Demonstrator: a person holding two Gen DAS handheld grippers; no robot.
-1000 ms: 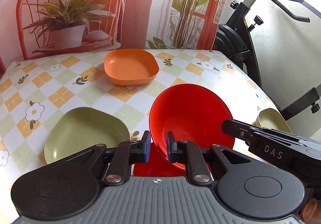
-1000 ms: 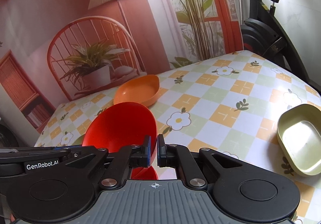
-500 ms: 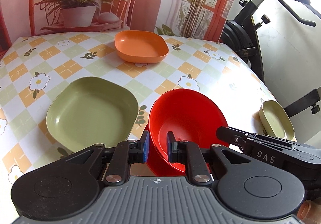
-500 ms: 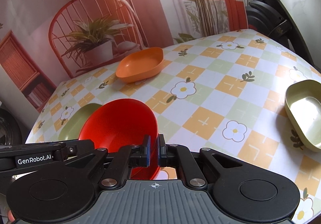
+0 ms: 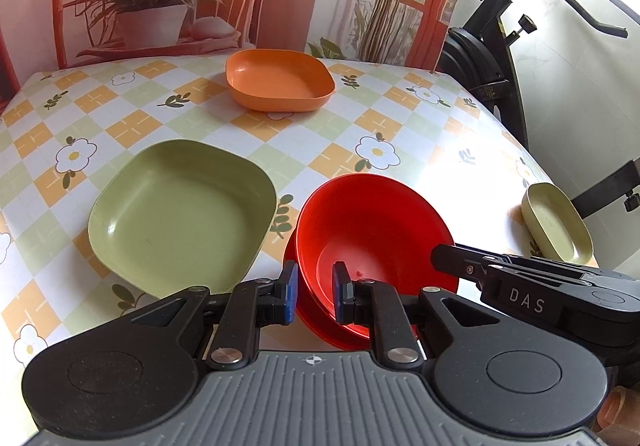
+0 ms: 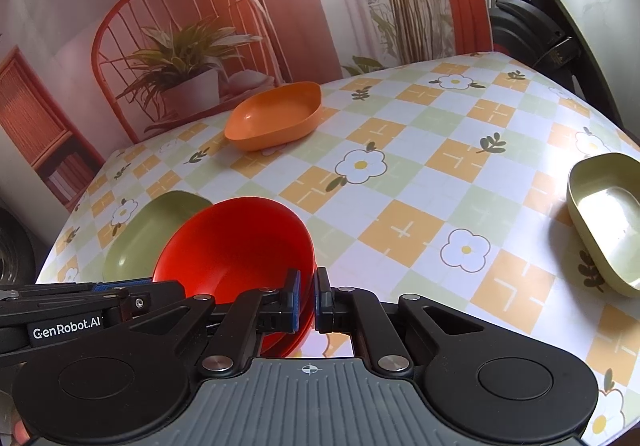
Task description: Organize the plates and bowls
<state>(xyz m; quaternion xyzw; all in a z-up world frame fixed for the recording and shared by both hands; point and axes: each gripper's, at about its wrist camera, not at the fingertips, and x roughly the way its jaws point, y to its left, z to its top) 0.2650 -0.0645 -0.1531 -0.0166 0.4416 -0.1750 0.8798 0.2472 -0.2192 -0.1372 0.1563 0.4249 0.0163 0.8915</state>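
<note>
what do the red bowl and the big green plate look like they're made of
Red bowl: probably moulded plastic, smooth with a slight sheen, thin even wall and uniform colour. Green plate: likely matte plastic or a similar composite, dull surface with soft rounded corners and hardly any glare.

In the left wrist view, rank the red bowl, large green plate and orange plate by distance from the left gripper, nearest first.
1. Red bowl: its rim sits between the left gripper fingers.
2. Large green plate: just ahead, to the left.
3. Orange plate: at the table's far edge.
</note>
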